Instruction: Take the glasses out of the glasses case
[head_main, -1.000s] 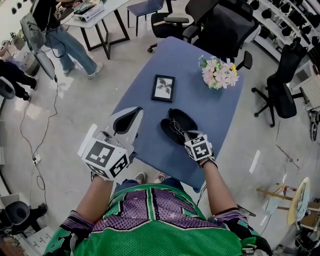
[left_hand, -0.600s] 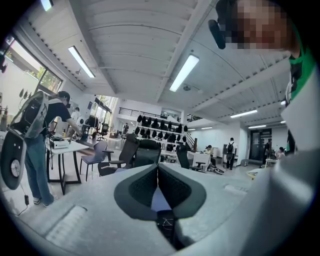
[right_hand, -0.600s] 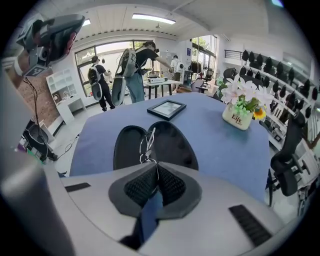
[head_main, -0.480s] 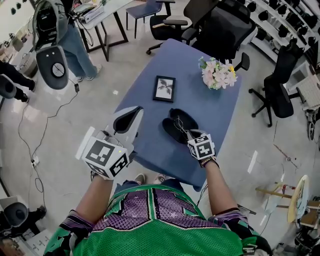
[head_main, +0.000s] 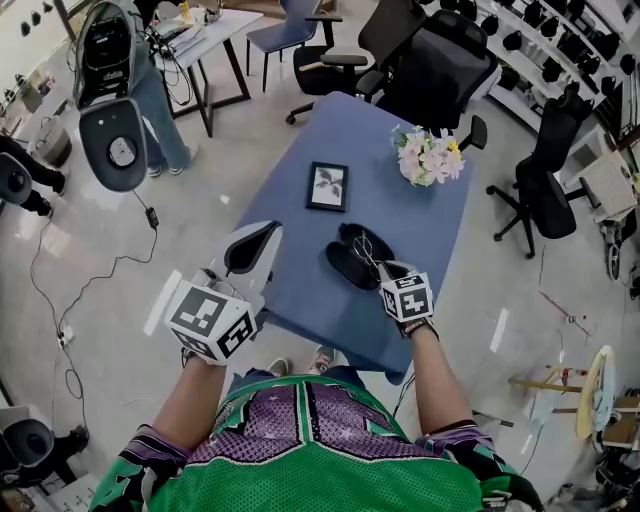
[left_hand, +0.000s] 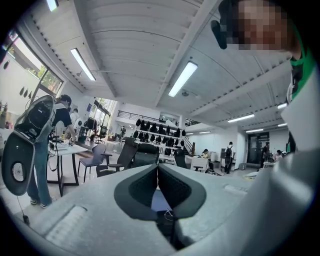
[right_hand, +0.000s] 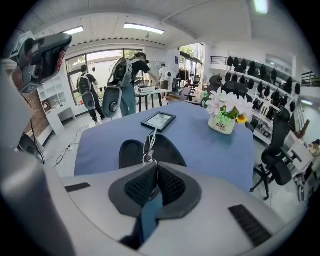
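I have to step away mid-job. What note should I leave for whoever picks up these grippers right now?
Left gripper: shut, empty, held by the left edge of the blue table.
Right gripper: shut on the thin wire-framed glasses, just above the open black oval glasses case on that table.
Done: case open, glasses gripped.
Left: lift the glasses clear of the case and set them down.

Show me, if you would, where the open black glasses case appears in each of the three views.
Head view: the glasses case lies open on the near half of the blue table.
Right gripper view: centre of the picture, just beyond the jaws.
Left gripper view: not clearly in it; only a dark sliver shows under the jaws.
Shared landmark: the flowers, in the head and right gripper views only.
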